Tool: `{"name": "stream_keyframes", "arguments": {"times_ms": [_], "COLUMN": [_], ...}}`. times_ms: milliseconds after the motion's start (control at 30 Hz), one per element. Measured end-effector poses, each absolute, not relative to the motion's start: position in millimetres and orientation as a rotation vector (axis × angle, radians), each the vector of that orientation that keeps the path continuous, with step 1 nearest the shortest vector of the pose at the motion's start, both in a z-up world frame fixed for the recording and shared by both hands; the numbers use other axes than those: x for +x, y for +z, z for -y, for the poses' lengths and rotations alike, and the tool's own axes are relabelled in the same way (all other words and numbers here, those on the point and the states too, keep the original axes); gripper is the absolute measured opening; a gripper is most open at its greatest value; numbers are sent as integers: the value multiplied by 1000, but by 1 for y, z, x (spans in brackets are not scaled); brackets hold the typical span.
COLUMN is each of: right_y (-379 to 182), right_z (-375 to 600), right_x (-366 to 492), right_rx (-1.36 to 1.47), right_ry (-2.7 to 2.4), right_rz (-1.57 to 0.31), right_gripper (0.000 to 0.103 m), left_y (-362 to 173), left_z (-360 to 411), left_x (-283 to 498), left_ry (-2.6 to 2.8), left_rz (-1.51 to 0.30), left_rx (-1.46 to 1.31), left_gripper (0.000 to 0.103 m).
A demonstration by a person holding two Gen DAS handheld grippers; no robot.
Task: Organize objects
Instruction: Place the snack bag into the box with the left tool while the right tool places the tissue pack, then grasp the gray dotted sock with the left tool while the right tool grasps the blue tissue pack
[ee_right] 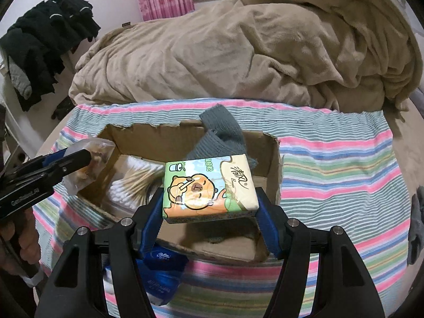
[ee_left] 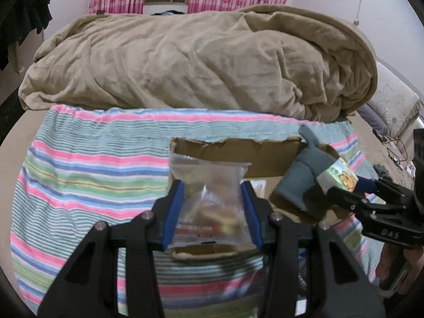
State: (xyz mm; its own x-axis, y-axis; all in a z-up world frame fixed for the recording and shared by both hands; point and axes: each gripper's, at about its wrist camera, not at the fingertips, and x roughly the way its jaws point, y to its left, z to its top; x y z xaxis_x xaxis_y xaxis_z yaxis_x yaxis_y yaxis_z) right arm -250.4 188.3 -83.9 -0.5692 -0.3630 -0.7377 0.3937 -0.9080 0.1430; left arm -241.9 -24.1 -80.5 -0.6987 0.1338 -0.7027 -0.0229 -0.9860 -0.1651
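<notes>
My left gripper is shut on a clear plastic snack bag and holds it over the left edge of an open cardboard box; the bag shows in the right wrist view too. My right gripper is shut on a tissue pack with a cartoon capybara, held above the box; the pack shows in the left wrist view. A grey knitted sock drapes over the box's far wall. A bundle of cotton swabs lies inside the box.
The box sits on a striped towel on a bed. A crumpled tan blanket lies behind it. A blue tissue pack lies in front of the box. Dark clothes hang at the left. A grey item lies at the towel's right edge.
</notes>
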Motion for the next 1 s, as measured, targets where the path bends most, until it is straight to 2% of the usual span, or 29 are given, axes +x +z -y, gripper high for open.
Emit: {"name": "stream_keyframes", "arguments": {"times_ms": [133, 233, 467, 533, 600, 667, 1000], "right_y": [-87, -88, -83, -80, -76, -72, -50], "right_z": [-183, -180, -180, -181, -182, -184, -191], "right_x": [-251, -251, -245, -242, -238, -233, -200], "right_rx": [1152, 1155, 1151, 1145, 1135, 1122, 1069], "right_ry": [-2449, -2467, -2480, -2491, -2499, -2505, -2536], "right_rz": [-66, -86, -90, -91, -91, -93, -93], "right_gripper": [68, 69, 70, 73, 81, 82, 82], "left_y": [-84, -84, -70, -65, -59, -53, -28], "left_z": [19, 21, 28, 28, 28, 28, 24], "left_x": [-246, -243, -227, -221, -215, -206, -158], "left_ry": [2792, 2795, 2817, 2823, 2828, 2831, 2850], "left_rz": [189, 198, 219, 214, 212, 220, 242], "left_rx": [-1229, -1237, -1204, -1191, -1178, -1158, -1103], "left_gripper": [48, 58, 65, 65, 69, 74, 83]}}
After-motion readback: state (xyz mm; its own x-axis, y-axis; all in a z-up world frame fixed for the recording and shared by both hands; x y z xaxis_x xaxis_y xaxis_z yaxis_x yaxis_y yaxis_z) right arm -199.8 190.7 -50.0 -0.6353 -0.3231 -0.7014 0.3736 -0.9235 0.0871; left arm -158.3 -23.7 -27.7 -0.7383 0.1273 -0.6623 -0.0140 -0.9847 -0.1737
